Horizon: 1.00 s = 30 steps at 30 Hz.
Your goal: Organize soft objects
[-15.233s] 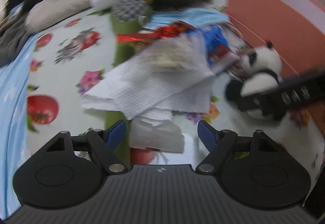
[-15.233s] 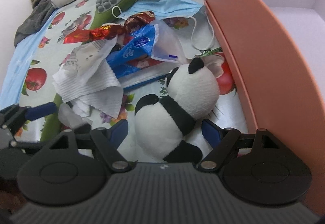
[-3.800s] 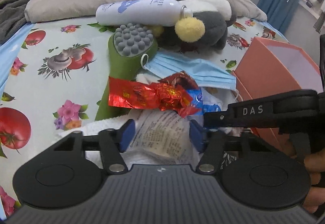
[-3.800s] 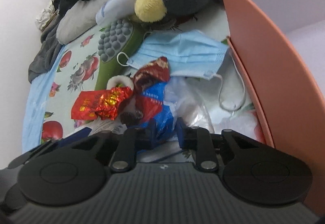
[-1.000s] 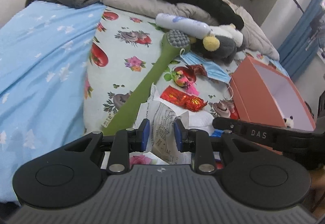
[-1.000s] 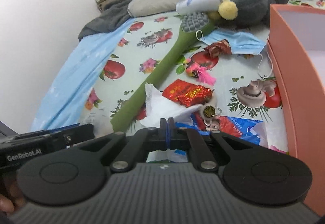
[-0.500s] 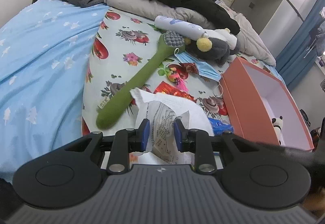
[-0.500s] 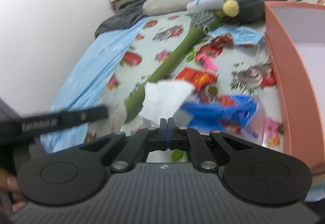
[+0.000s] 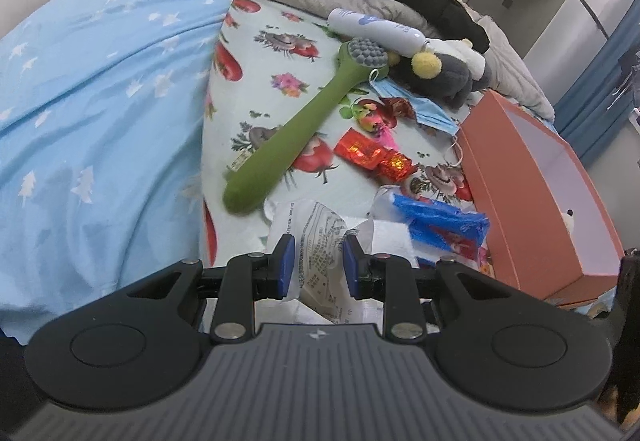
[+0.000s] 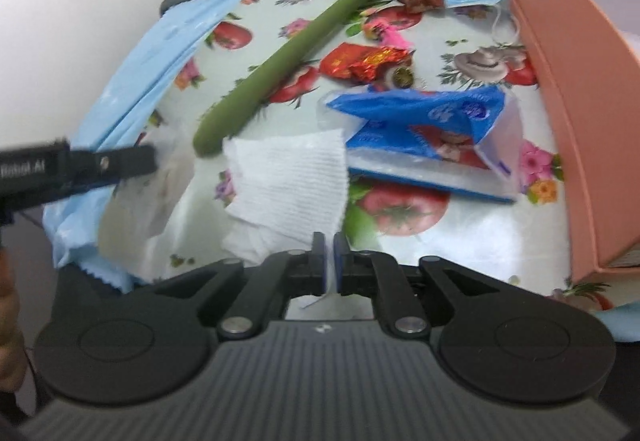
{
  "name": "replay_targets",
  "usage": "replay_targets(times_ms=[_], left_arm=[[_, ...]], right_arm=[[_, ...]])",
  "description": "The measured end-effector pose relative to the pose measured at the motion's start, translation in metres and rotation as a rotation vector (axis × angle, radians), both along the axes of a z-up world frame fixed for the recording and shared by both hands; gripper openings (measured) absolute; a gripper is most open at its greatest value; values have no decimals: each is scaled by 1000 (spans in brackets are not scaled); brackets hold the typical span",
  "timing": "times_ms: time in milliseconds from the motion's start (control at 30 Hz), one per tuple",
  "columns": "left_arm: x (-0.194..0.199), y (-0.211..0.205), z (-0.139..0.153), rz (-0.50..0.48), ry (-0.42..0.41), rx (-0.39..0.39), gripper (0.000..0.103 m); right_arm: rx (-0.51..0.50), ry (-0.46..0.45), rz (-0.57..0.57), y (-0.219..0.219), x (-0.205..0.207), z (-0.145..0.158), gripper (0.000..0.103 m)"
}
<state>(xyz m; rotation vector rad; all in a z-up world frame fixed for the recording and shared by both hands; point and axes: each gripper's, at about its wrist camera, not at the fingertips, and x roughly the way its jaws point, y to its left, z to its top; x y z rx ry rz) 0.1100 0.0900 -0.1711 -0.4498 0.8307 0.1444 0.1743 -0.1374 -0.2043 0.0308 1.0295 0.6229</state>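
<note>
Left wrist view: at the far left a pale blue blanket (image 9: pixel 92 113) with white stars covers the bed, and to its right lies the fruit-and-flower printed sheet (image 9: pixel 276 53). The left gripper (image 9: pixel 317 261) is narrowly set, its blue pads pressing a crumpled printed receipt (image 9: pixel 320 241) that rises from between them toward the far side; the paper is white, creased and covered in small grey print. Just beyond it a long green massage brush (image 9: pixel 296 137) with a grey nubbed head slants away to the far right. Right of that lie a red foil wrapper (image 9: pixel 372 155), a blue tissue packet (image 9: pixel 440 225) and a blue face mask (image 9: pixel 424 109), with a grey plush toy (image 9: pixel 444 75) farther off. At the right edge stands an orange box (image 9: pixel 516 197), a small plush just visible inside. In the right wrist view, the left gripper enters blurred from the left with pale paper hanging at its tip. The right gripper (image 10: pixel 329 257) sits near the bottom centre; its jaws have just been opening and now stand slightly parted, with a thin edge of white paper towel (image 10: pixel 292 185) running down into the gap; whether the pads touch it I cannot tell. The towel is ribbed, soft and loosely folded, spreading away to the far left of the claw, next to the brush's handle end. To its right rests the tissue packet, then the orange box wall.
</note>
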Motion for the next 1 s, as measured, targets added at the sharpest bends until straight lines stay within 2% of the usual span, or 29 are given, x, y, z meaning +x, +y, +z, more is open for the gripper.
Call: replay_targets(times_ms=[33,67,100,233,333,433,633,700,733,767,800,833,1000], left_arm=[[-2,2,-2,4,3,0,31],[-3,4,-3,7,4,-7,31],[-5,6,-4,8,4,-14,31],[-10,12,-4,9,2,-4,31],[-12,18,-4,18,3,-13,31],[-12,19,-4,18,4,-14,31],[-14,24,-5,20,9,-14,31],[-14,25,-5,22,10,-10,31],[-15,25,-5,23,10,-10,31],[-15,25,-5,25,9,-11,31],[-15,25,-4,27,7,-11,31],[-15,25,-4,28,4,-11,31],[-16,22,5,22,-12,-4,31]], right_arm=[[-4,-5,-6,0,1,1,40],[-8,-17,-8,0,1,2,56],[-9,-36,-5,1,1,4,60],[-46,-85,23,16,4,6,61],[-29,-111,43,32,11,2,61],[-79,-160,73,51,15,-7,61],[-143,-175,163,75,16,-28,61],[-170,-217,191,79,9,-32,57],[-181,-229,200,80,7,-32,49],[-182,-233,209,81,5,-32,32],[-180,-232,213,81,4,-31,20],[-180,-233,218,82,3,-31,12],[-170,-214,180,78,1,-21,11]])
